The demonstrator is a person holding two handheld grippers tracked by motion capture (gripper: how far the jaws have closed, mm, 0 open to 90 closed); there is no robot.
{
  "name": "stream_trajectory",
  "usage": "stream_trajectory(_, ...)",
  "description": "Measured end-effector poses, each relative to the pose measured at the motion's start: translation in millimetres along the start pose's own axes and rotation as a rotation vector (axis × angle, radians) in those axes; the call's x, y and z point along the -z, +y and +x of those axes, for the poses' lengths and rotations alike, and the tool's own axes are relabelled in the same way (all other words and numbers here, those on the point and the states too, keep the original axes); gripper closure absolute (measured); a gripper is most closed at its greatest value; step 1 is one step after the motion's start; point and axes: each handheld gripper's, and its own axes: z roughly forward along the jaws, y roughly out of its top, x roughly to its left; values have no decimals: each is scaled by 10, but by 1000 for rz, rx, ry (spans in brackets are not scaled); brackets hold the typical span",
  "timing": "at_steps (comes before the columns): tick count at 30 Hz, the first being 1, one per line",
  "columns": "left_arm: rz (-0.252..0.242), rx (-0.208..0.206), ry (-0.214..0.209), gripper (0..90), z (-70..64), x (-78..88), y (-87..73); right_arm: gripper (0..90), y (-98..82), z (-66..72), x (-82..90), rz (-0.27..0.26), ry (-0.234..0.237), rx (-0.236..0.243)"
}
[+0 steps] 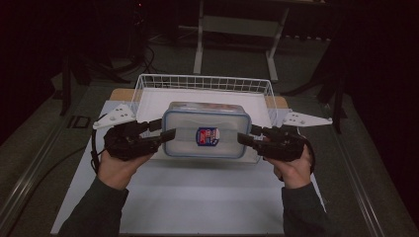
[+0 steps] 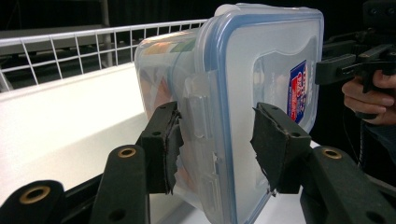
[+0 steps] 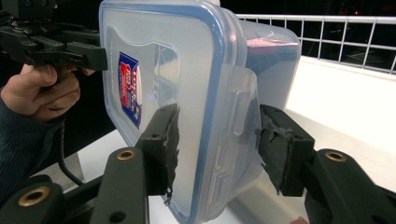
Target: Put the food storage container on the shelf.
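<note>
A clear plastic food container with a blue-rimmed snap lid [image 1: 206,129] hangs in the air between two hand-held grippers, seen from above over a white-covered table [image 1: 197,202]. The left gripper [image 1: 167,136] clamps the container's left short end and the right gripper [image 1: 243,138] clamps its right short end, so the box's long axis runs straight from one tool to the other and each hand is equally near. In the left gripper view the two black jaws stand partly spread, one pad on the lid face and the other on the body wall, pinching the rim and side latch of the container [image 2: 243,93] between them; the other gripper [image 2: 343,65] bites the far end. The right gripper view mirrors this: its jaws, also partly spread, pinch the near edge of the container [image 3: 196,88], with the opposite gripper [image 3: 70,51] and a hand [image 3: 39,93] at the far end. The lid, with a red and blue sticker [image 1: 208,136], faces the person, so the box seems tipped up toward them. Just beyond both tools stands a white wire basket [image 1: 202,81], its near rim close behind the container. Judging from this, the coming move is probably carrying the box forward and down into the basket, both hands travelling together to keep it from twisting.
</note>
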Motion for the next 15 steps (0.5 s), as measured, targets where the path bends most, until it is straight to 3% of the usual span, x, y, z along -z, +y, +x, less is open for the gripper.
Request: stream_trajectory(15, -22, 7, 2, 515, 176, -102, 108, 493, 173, -139, -101, -12, -13, 5)
